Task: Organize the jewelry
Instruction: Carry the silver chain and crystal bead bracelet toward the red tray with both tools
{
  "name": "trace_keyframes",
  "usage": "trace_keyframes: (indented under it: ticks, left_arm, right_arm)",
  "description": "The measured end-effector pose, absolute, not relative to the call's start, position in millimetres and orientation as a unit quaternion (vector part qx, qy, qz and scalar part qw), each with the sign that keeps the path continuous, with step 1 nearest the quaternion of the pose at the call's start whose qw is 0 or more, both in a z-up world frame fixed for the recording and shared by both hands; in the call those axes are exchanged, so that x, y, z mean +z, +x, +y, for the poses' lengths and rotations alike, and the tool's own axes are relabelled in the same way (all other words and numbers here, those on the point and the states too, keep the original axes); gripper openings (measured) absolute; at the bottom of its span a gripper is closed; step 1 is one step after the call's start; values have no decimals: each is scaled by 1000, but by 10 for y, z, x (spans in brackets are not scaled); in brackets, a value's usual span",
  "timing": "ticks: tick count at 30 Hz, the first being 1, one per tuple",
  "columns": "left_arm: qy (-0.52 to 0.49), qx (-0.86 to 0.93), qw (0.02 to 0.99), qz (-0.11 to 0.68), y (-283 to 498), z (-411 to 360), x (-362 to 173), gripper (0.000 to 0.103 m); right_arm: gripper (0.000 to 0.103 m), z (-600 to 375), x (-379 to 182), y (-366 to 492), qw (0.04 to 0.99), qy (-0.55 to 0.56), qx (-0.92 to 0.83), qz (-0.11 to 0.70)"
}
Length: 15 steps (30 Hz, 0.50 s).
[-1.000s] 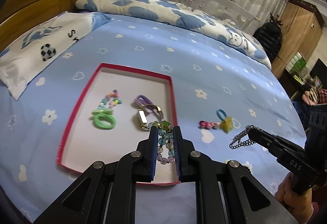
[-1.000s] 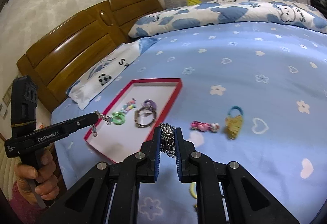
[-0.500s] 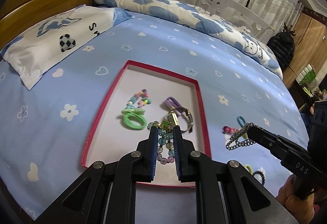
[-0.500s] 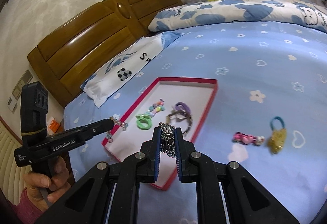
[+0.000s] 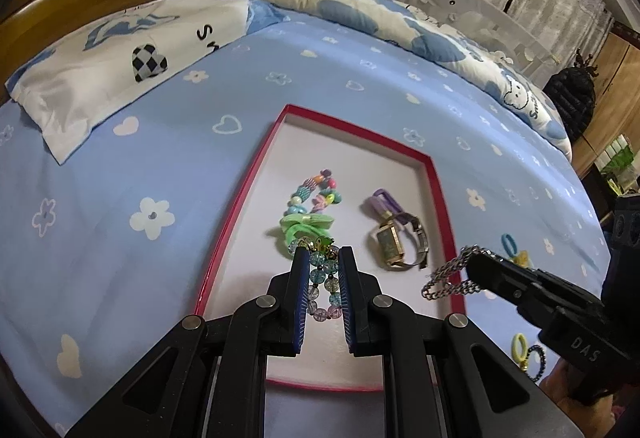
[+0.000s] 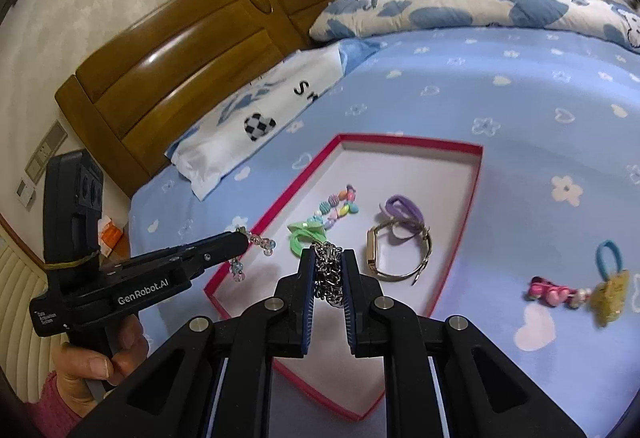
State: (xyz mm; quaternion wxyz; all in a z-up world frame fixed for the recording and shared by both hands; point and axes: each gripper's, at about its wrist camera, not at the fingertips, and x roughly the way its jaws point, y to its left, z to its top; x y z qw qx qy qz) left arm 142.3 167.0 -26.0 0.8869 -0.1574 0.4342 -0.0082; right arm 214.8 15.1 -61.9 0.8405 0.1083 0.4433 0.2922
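White lettering "GenRobot.AI" runs along the black body of the left gripper [image 6: 244, 238], at about eight o'clock in the right wrist view. A small white label at its rear is too tiny to read. "DAS" is printed on the black body of the right gripper [image 5: 476, 266], at four o'clock in the left wrist view. The white pillow [image 5: 120, 54] shows black letters, partly readable as "Sw".

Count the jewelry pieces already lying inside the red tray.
4: colorful bead bracelet and green hair tie on the left of the red tray, purple hair tie and gold watch on the right. The grippers may hide more.
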Motion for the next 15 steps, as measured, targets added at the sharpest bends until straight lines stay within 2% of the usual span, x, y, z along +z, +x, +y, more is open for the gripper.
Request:
trace_keyframes:
  ticks: [15]
  left_arm:
    - [-136, 5, 870, 473, 1709, 1579, -636, 13]
  right_arm:
    - [12, 312, -1144, 2278, 813, 82, 280, 504]
